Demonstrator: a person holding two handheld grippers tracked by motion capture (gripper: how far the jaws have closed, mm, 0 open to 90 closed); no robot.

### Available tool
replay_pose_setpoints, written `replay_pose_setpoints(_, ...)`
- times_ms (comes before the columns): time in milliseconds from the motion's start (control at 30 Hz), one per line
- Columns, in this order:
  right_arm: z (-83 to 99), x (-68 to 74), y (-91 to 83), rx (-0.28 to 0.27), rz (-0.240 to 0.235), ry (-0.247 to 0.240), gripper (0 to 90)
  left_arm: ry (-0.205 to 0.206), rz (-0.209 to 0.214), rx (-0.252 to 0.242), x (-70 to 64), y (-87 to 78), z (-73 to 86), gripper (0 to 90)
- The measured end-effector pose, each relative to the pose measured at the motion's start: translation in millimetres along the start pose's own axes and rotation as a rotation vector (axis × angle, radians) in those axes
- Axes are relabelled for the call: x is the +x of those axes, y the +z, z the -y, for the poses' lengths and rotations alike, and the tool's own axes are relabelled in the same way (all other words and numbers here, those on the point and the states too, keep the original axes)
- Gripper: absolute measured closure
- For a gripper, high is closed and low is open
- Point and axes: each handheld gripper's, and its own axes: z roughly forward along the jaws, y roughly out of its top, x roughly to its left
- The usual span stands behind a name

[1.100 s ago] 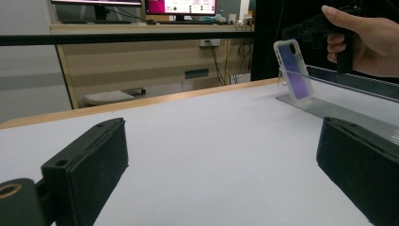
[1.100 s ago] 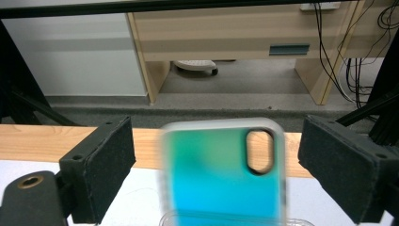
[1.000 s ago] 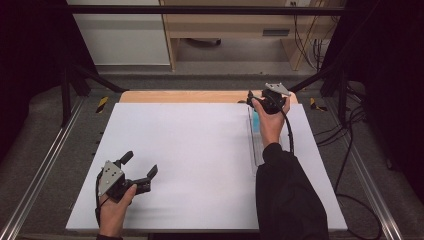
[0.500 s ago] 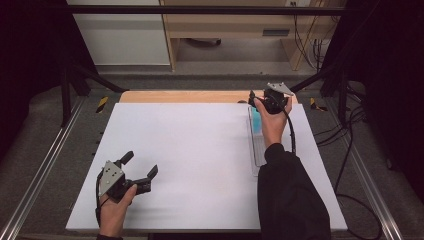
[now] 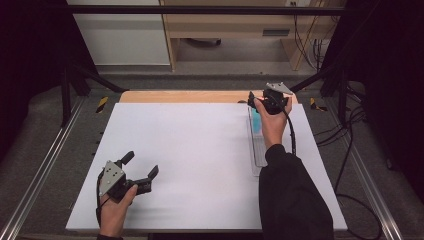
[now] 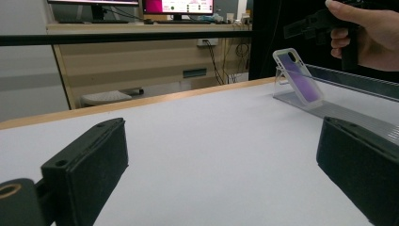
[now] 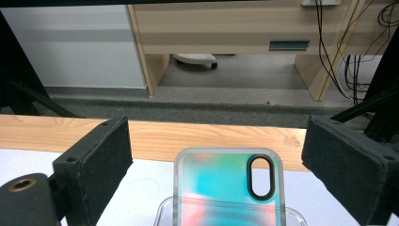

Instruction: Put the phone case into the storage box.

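Note:
A phone case (image 7: 228,188) with a teal and pink sheen and an oval camera hole leans upright in a clear plastic stand (image 5: 258,147) at the table's far right. In the high view the case (image 5: 256,121) shows as a cyan patch just below my right gripper (image 5: 265,100). My right gripper (image 7: 221,146) is open, its jaws either side of the case and slightly behind it, not touching. My left gripper (image 5: 141,165) is open near the front left of the white table (image 5: 190,150), holding nothing. From the left gripper (image 6: 221,155) the case (image 6: 299,77) stands far off at the right.
A wooden strip (image 5: 185,96) edges the table's far side. Beyond it are a desk (image 7: 226,28) and hanging cables (image 5: 310,55). Metal rails (image 5: 45,160) run along both sides of the table. Black frame bars (image 5: 200,9) cross overhead.

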Motion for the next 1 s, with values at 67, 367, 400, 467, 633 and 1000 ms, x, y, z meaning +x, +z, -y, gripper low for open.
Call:
replay_pose_setpoints(67,-0.7,-0.1,-1.2,0.002,-0.009,0.005,9.1,-0.003,0.0,-0.002,-0.3,0.3,0.1,2.0)
replay_pose_setpoints(367,-1.6,-0.5,-4.1,0.019,-0.024,0.006,8.6,-0.003,0.001,-0.003,-0.5,0.2,0.0,2.0)
replay_pose_setpoints(400,-1.7,-0.5,-4.3,0.023,-0.025,0.008,8.4,-0.001,0.001,-0.001,-0.3,0.2,0.0,2.0)
replay_pose_setpoints(467,-2.0,-0.5,-5.1,0.03,-0.03,0.012,7.6,-0.002,0.001,-0.001,-0.3,0.2,0.0,2.0)
replay_pose_setpoints(633,-2.7,0.5,-7.2,0.056,-0.046,0.017,6.0,-0.003,0.002,-0.002,-0.6,0.4,0.0,2.0)
replay_pose_setpoints(1000,-7.0,2.7,-16.8,0.103,-0.087,0.03,4.9,-0.002,0.002,0.003,-0.8,0.7,0.3,1.8)
